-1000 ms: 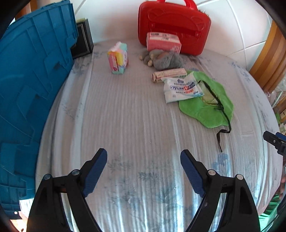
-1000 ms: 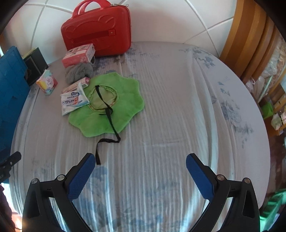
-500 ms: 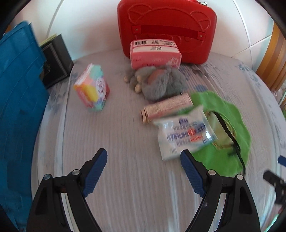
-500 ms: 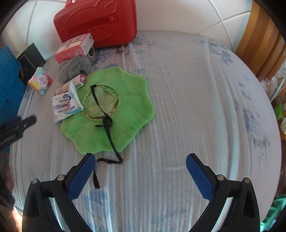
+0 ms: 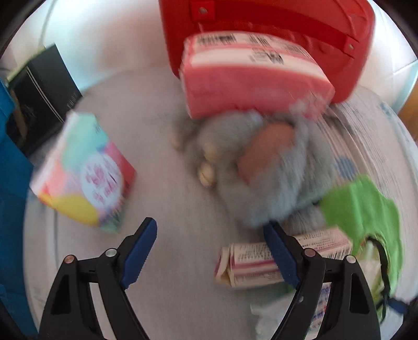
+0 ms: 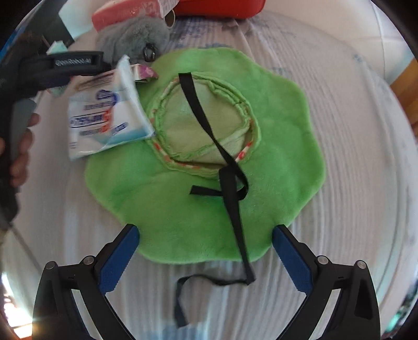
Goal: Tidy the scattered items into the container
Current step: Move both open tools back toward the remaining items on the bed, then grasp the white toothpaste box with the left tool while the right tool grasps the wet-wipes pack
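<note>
A: Where is the left gripper [image 5: 210, 230]?

B: Low over the bed [image 5: 167, 183], jaws wide, holding nothing. The view is blurred. A grey plush toy [image 5: 263, 167] lies just ahead of the right-hand fingertip, and a long carton [image 5: 250, 259] lies partly under that finger.

A: And around it?

B: A pink pack [image 5: 250, 78] leans against the red case [image 5: 274, 23] behind the toy. A colourful tissue pack [image 5: 83, 170] stands to the left, near a black box [image 5: 41, 94].

A: The right gripper [image 6: 205, 231]?

B: Jaws wide too, empty, poised at the near edge of the green hat [image 6: 209, 167]. Its black strap [image 6: 227, 170] runs across the crown and trails off onto the sheet between the fingers.

A: Anything on the hat?

B: A wipes packet [image 6: 104, 117] overlaps its left brim.
</note>
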